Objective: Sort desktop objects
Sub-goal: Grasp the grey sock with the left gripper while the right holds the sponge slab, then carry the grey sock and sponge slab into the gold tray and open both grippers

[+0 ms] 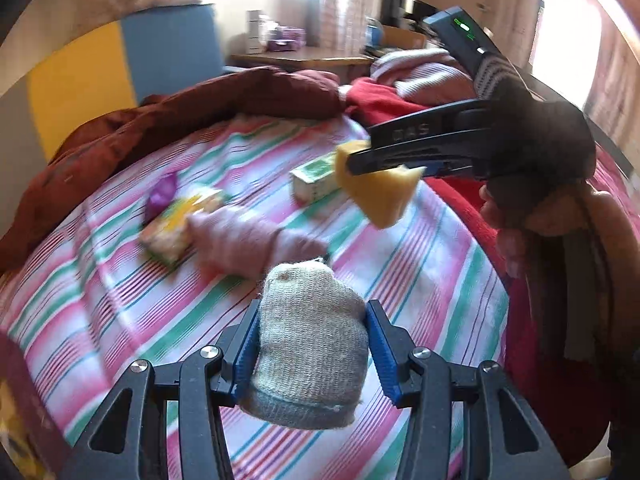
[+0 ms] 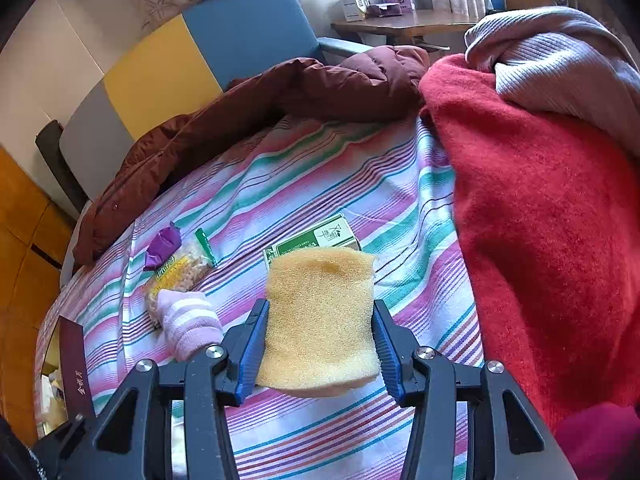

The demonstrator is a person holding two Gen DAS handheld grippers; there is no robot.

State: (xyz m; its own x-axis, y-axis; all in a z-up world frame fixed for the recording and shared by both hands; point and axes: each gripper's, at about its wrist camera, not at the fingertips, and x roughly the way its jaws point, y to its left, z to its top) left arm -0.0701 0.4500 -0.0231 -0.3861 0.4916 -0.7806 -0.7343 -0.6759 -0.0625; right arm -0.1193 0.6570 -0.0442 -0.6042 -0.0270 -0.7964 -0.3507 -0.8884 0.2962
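My left gripper (image 1: 310,344) has its blue pads pressed narrowly against both sides of a rolled grey sock (image 1: 310,344), which stands up between the fingers, lifted off the striped bedsheet (image 1: 100,292). My right gripper (image 2: 318,340) is likewise closed to a narrow gap on a yellow sponge (image 2: 320,320), the foam pinched in at its sides and held above the sheet.

Only the left view shows me that right gripper from outside: its dark fingers (image 1: 408,136) come in from the right side, biting the sponge (image 1: 378,192), with a hand (image 1: 540,184) in a dark sleeve wrapped round the handle. This view is blurred over the bed.

The right view is sharper. On the sheet's middle lies a green and white carton (image 2: 320,236), partly hidden behind the sponge. Toward the sheet's left side sits a clear snack packet (image 2: 184,272) with a purple wrapper (image 2: 162,246) touching its far end, and a pink striped sock (image 2: 190,326) overlapping its near end. The left view shows the same carton (image 1: 314,182), packet (image 1: 176,224), wrapper (image 1: 162,194) and pink sock (image 1: 256,240), all smeared.

A maroon padded jacket (image 2: 240,120) is heaped along the sheet's far edge, and a red blanket (image 2: 540,240) covers the right edge with a lilac ribbed knit (image 2: 560,68) on top of it. Only the right view shows a dark red booklet (image 2: 74,364) at the sheet's near left corner.
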